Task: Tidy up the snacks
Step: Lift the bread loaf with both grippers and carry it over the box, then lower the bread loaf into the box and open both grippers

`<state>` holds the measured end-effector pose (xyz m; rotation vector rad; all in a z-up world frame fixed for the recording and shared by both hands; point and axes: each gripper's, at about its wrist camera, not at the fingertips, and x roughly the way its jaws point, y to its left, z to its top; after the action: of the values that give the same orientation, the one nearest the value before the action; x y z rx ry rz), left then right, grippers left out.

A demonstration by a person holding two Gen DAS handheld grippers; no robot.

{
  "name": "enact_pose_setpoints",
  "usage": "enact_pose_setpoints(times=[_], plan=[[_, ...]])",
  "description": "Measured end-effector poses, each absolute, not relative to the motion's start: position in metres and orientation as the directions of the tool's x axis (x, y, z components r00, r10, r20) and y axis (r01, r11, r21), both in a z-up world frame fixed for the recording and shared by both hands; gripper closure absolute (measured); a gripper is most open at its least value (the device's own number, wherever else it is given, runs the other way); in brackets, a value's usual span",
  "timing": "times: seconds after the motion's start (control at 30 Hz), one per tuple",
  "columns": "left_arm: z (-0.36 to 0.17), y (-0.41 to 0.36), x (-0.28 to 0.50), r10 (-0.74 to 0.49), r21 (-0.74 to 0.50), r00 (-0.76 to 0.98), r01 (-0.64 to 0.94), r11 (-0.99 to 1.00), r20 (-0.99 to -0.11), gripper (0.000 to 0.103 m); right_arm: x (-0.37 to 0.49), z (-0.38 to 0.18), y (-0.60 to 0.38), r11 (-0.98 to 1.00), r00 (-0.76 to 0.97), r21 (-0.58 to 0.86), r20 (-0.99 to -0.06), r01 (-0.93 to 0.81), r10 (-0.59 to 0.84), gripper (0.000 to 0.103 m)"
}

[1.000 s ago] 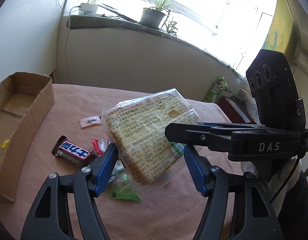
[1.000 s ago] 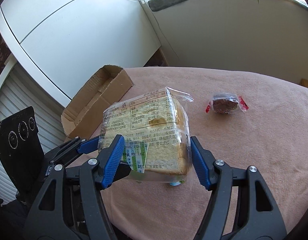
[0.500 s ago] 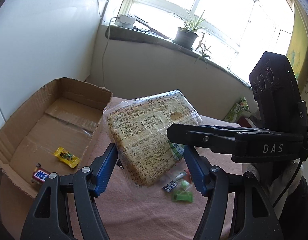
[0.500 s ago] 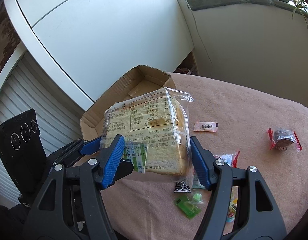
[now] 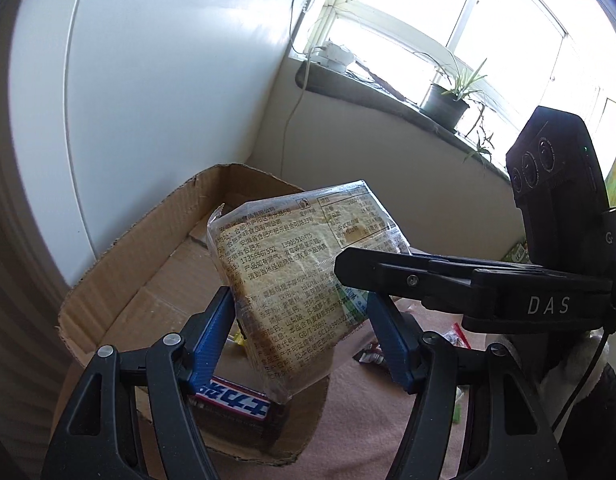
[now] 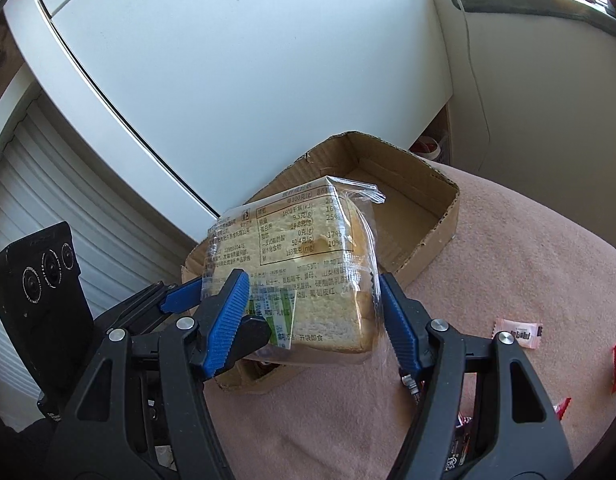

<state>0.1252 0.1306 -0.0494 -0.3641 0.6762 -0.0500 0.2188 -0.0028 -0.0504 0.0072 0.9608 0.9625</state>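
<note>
Item: bread pack (image 5: 291, 276), held over box (image 5: 147, 248) for drop-in; you clamped it with both left tongs (image 5: 299, 334) and right tongs (image 6: 314, 312), sharing its floppy bulk

In the right wrist view the bread pack (image 6: 303, 264) sits mid-frame between both grippers, before the cardboard box (image 6: 436, 216), with a candy (image 6: 516, 330) at lower right on the desk (image 6: 528, 248).

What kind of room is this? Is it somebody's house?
Probably a room in a home. A potted plant sits on a sunny windowsill, and wrapped sweets lie on a pink cloth-covered table beside a cardboard box.
</note>
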Motion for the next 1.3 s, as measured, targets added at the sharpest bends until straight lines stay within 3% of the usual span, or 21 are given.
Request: enact_pose_setpoints(times=[0.67,0.83,1.3], plan=[[-0.069,0.168,0.136,-0.066,-0.308,0.757,-0.183,0.934,-0.65,0.036,0.236,-0.069,0.05,0.565,0.147,0.379,-0.723,-0.733,0.675,0.034],[-0.071,0.166,0.137,-0.01,-0.25,0.745,-0.212,0.945,-0.667,0.036,0.239,-0.075,0.06,0.602,0.193,0.321,-0.749,-0.731,0.634,0.034],[-0.053,0.164,0.114,0.017,-0.242,0.779,-0.215,0.946,-0.627,0.036,0.235,-0.05,0.037,0.619,0.255,0.3,-0.719,-0.726,0.647,0.03]])
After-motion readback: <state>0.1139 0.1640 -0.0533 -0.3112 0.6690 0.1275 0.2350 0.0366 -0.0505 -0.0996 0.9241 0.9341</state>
